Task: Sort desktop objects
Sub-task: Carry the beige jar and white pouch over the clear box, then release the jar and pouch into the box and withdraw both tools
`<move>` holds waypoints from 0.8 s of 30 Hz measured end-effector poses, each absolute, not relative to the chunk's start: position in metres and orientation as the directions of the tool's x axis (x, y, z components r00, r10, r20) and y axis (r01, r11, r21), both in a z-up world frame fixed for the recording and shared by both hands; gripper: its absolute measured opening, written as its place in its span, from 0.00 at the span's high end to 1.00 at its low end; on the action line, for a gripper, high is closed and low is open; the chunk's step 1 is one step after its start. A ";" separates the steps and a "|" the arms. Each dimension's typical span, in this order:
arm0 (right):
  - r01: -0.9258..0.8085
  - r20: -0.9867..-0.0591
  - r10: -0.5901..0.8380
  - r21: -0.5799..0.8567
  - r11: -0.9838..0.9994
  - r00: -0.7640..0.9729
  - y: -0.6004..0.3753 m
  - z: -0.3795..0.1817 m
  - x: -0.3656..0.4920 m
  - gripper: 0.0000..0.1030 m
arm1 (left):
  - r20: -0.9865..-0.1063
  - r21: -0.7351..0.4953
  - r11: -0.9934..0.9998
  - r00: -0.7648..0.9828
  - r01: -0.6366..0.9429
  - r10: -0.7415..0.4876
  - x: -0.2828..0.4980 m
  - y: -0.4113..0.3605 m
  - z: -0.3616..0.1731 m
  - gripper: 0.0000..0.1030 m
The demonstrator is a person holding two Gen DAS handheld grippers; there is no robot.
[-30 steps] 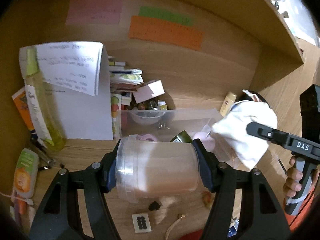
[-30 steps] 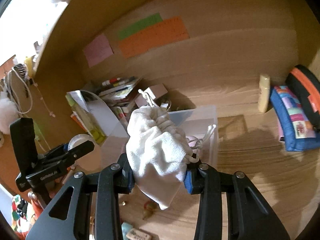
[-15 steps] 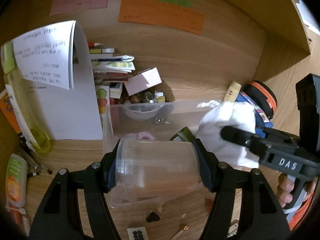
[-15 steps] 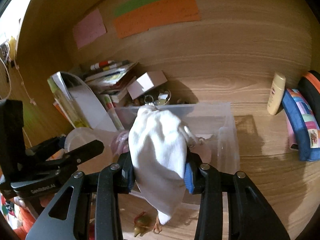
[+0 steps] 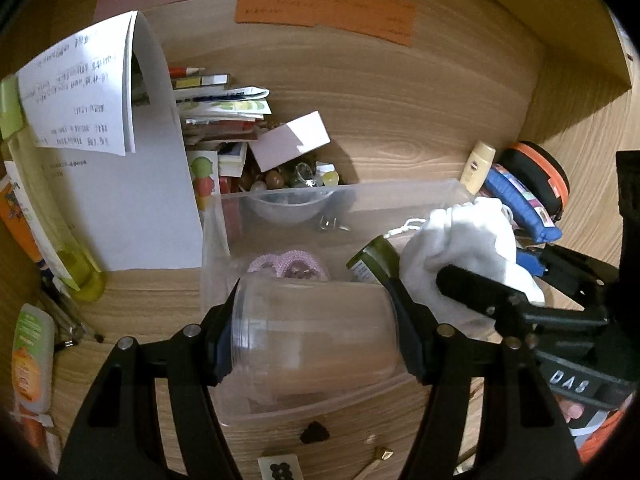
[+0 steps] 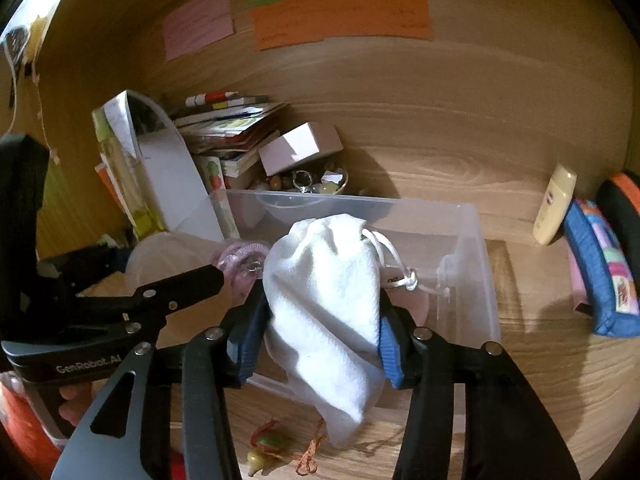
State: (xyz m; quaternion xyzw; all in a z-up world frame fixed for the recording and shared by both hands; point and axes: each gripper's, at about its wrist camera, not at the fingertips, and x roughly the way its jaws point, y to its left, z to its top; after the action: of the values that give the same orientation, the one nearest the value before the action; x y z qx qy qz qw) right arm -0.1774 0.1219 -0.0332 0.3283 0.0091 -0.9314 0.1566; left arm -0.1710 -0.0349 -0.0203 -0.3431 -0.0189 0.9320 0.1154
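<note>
A clear plastic bin (image 5: 340, 192) stands on the wooden desk, and both grippers are over it. My left gripper (image 5: 316, 320) is shut on a clear plastic jar (image 5: 316, 352), held sideways above the bin's near left part. My right gripper (image 6: 322, 320) has a white drawstring bag (image 6: 324, 280) between its blue pads. Its jaws are opening, though the pads still touch the bag. The bag hangs over the bin's (image 6: 472, 280) front wall, its bottom drooping outside. Inside the bin lie a pink knitted item (image 5: 288, 264) and a dark green bottle (image 5: 368, 264).
Behind the bin are a bowl of beads (image 6: 312, 186), a small white box (image 6: 300, 148) and stacked books (image 6: 228, 120). A curled paper sheet (image 5: 100, 120) and yellow-green bottle (image 5: 52, 220) stand left. A lotion tube (image 6: 554, 208) and blue pouch (image 6: 596, 272) lie right. Small trinkets (image 6: 268, 444) sit by the front edge.
Both grippers came forward and down over the bin. The right gripper's pads have spread a little and the white bag now droops lower over the bin's front wall.
</note>
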 end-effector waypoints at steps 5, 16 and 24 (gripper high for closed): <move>0.299 -0.606 -0.251 0.022 -0.954 -0.755 0.117 -0.033 -0.173 0.43 | -0.646 -0.127 -0.971 -0.726 -0.201 0.235 -0.175 -0.039 -0.023 0.37; 0.281 -0.556 -0.223 -0.020 -0.960 -0.801 0.119 -0.024 -0.163 0.19 | -0.598 -0.133 -0.968 -0.761 -0.213 0.250 -0.165 -0.042 -0.011 0.37; 0.286 -0.569 -0.226 -0.016 -0.958 -0.790 0.120 -0.023 -0.163 0.08 | -0.561 -0.158 -0.964 -0.783 -0.215 0.267 -0.158 -0.049 -0.005 0.30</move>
State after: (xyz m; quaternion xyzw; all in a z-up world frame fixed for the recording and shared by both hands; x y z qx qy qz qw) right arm -0.1630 0.1197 -0.0234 0.2939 0.0508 -0.9448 0.1355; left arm -0.1582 -0.0489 -0.0047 -0.3033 -0.0429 0.9433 0.1278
